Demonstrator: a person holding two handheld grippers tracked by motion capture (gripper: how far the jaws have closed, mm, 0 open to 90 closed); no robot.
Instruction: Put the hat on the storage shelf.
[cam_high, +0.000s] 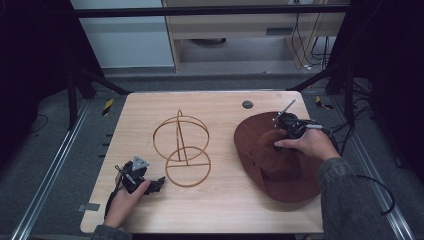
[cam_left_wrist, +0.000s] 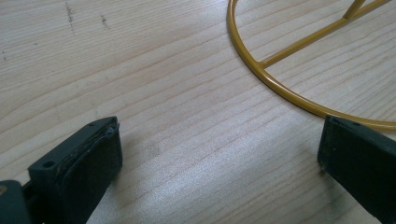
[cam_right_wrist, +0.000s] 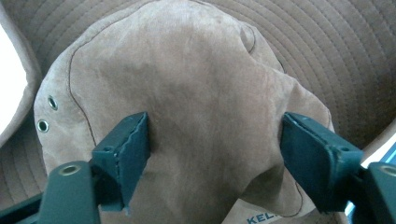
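The brown hat (cam_high: 280, 160) lies on the counter (cam_high: 220, 200) just right of the wire stand (cam_high: 181, 147), not yet on it, with the right gripper (cam_right_wrist: 215, 154) spread around its crown, unclenched, and the left gripper (cam_left_wrist: 219, 158) released near the stand's base.

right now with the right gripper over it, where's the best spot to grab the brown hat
Grip the hat by its soft crown, coming straight down from above. The crown bulges up in the middle of the flat brim, and the open right gripper already straddles it, one jaw on each side. The suede looks loose enough to pinch into a fold; the brim lies flat on the table, probably harder to catch.
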